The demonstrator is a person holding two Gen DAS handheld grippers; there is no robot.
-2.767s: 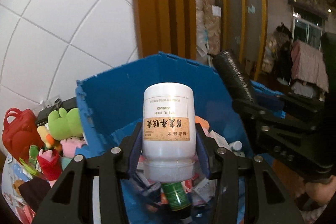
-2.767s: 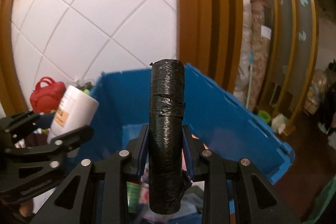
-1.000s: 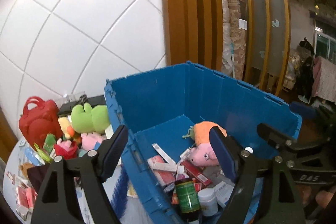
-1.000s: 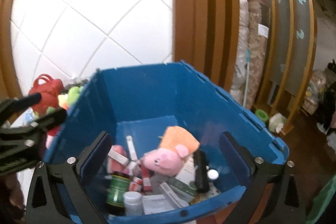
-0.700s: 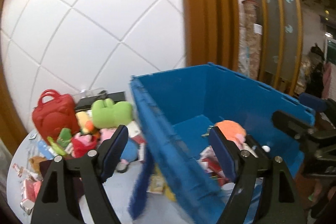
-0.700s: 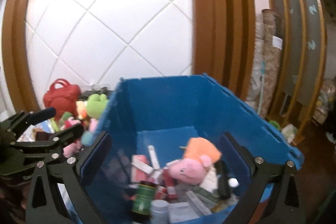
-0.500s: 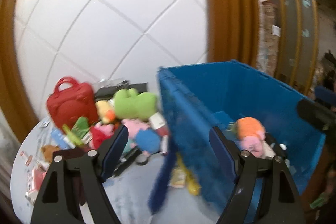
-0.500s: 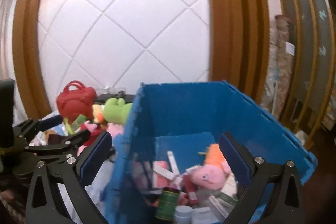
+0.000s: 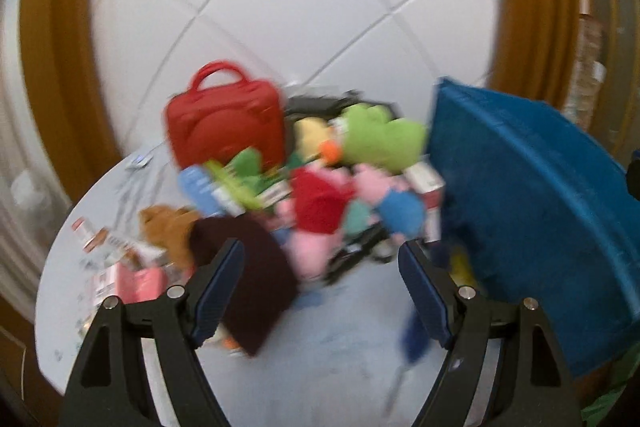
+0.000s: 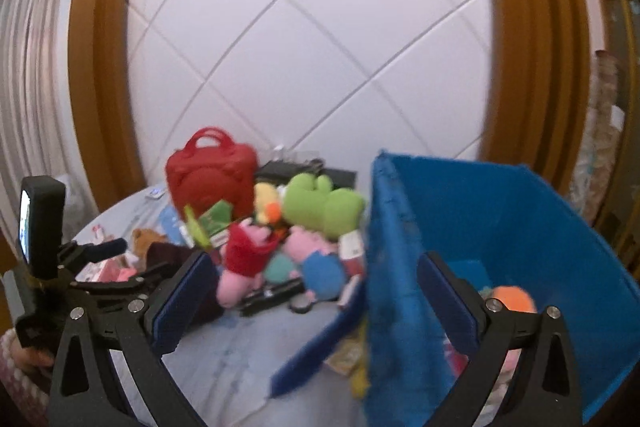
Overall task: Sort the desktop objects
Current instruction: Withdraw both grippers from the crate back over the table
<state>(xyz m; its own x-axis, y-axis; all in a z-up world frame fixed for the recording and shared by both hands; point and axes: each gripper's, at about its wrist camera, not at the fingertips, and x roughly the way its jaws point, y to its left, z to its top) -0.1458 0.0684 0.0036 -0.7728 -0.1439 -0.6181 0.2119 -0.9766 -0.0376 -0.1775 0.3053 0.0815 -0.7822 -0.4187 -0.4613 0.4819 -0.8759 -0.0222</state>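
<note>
**Both tools spread, facing the pile**

The left tool (image 9: 320,291) and right tool (image 10: 312,299) are held level above the surface (image 9: 320,347), fingers wide apart, gripping nothing. The toy pile (image 9: 320,187) lies ahead of them, the blue bin (image 10: 500,227) to its right.

My left camera looks down over the pale table (image 9: 332,355) at the toy pile, close and blurry, with the blue bin (image 9: 532,211) at its right edge. My right camera sits farther right, sees into the bin, and shares the red bag (image 10: 210,179) and green plush (image 10: 320,207).
</note>
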